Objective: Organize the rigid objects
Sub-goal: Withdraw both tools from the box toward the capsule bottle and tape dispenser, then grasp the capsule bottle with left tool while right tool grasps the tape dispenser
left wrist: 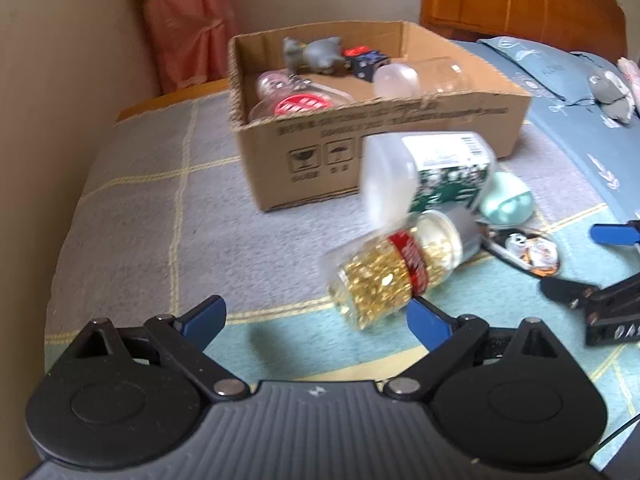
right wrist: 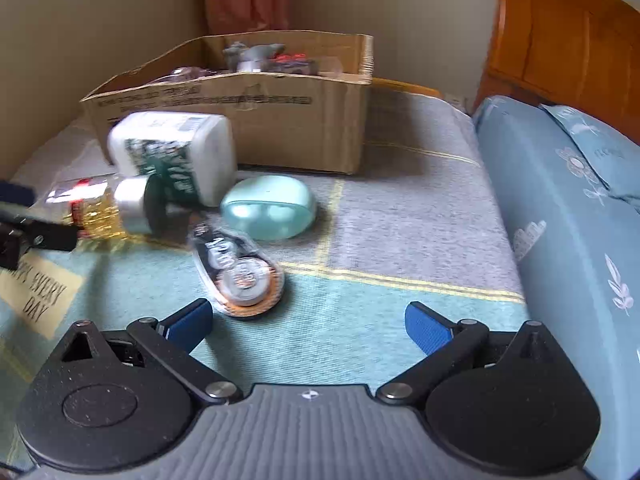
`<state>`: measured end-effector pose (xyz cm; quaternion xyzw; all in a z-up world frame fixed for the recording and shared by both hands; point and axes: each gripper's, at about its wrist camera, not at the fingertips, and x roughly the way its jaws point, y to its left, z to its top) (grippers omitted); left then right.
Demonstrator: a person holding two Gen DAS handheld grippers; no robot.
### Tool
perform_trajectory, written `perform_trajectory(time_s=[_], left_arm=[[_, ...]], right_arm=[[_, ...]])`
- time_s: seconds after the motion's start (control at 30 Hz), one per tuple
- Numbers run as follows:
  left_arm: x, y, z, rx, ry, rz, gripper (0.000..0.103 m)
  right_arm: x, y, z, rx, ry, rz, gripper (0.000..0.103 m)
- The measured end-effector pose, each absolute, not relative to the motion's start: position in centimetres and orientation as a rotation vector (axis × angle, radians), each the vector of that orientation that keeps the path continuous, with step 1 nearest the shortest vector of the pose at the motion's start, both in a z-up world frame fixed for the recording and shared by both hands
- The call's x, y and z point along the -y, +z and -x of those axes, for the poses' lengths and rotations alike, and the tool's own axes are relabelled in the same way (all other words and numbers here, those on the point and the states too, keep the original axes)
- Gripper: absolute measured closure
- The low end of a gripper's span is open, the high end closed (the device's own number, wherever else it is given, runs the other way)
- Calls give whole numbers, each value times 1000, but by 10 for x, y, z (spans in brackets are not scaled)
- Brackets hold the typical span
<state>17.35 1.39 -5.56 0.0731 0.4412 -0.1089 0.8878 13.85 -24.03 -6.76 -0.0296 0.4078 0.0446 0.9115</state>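
- Left wrist: left hand-held gripper (left wrist: pixel 316 316) wide open, empty — clear plastic jar of gold beads (left wrist: pixel 384 272) lying just ahead on the bed blanket (left wrist: pixel 140 200), before the brown cardboard box (left wrist: pixel 340 160).
- Right wrist: right hand-held gripper (right wrist: pixel 308 316) wide open, empty — flat oval correction-tape dispenser (right wrist: pixel 240 268) lying near its left finger.

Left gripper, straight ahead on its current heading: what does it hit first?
Probably the blanket: the left gripper, jaws open, points at bare fabric. The jar of gold beads lies just right of that line, by the right fingertip; depth is unclear.

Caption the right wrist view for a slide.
Open right gripper above a correction tape, beside a mint case, with a cardboard box behind.
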Motion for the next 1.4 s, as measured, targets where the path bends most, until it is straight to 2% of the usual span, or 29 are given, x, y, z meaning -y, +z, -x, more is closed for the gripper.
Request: perform_trajectory(time_s=[0.3,0.6,0.7,1.4], left_arm=[[-33,-64,-184,-936,-83,-124,6],[-2,-71,-167,-973,-324,-133,6],[9,-74,-165,-951,-332,-147,1],[37,-70,-177,-859,-263,-132,1]], right_arm=[[256,-69,-139,-831,-6,24,0],[257,-69,-135,-813,10,30,0],[258,-70,-133,-805,16,32,0],[261,-73,-130,-772,44,43,0]])
